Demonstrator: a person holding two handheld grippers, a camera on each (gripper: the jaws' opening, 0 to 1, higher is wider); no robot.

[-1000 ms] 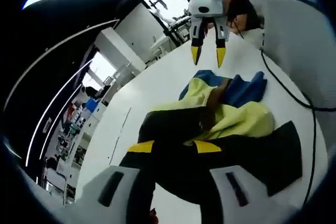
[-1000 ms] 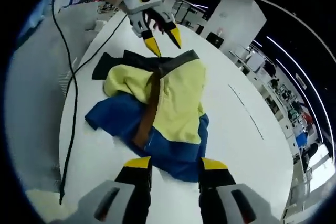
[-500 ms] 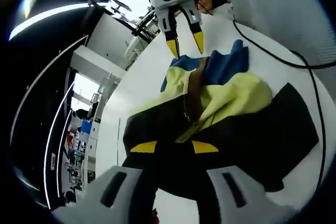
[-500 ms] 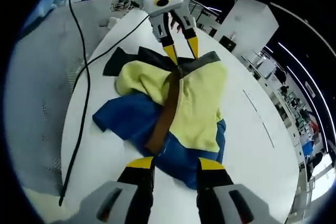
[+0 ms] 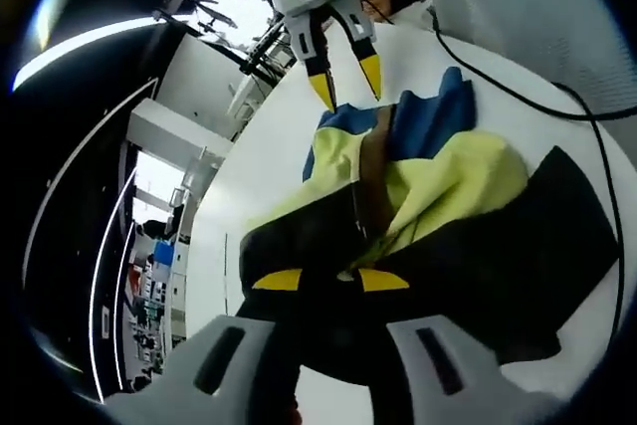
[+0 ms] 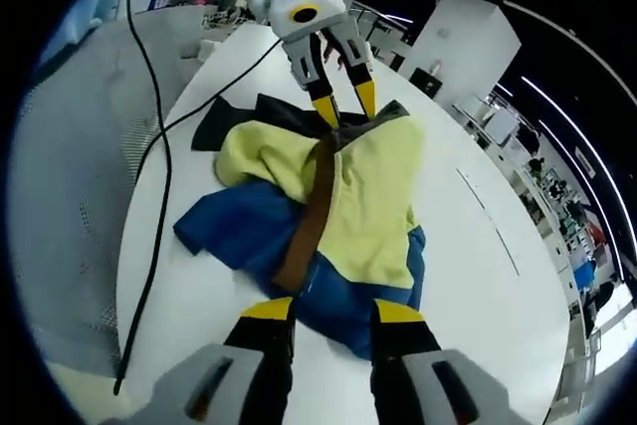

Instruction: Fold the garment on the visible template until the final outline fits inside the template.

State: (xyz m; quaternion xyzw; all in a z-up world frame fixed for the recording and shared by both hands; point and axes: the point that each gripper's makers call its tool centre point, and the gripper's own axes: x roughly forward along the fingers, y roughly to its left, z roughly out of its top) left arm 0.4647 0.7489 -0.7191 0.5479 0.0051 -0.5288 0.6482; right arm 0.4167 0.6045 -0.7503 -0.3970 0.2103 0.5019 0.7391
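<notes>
A white table (image 6: 468,276) is seen under both grippers, with a crumpled garment (image 6: 338,206) lying on it between them. The garment (image 5: 438,196) is made up of black, pale yellow and blue panels with a brown band down its middle; in the right gripper view the blue part is nearest and the black part lies at the far end, while in the left gripper view the order is reversed. A black cable (image 6: 149,226) is laid along the left side of the table in the right gripper view, just beside the cloth.

The left gripper (image 6: 341,106) is seen at the far end of the garment in the right gripper view, its yellow tips parted and set down at the black edge; whether cloth is caught between them cannot be told. The right gripper (image 5: 345,84) is seen in the left gripper view, held just above the blue end with its yellow-tipped jaws apart. Its own jaws rise over the blue hem in the right gripper view, spread and not closed on anything.
</notes>
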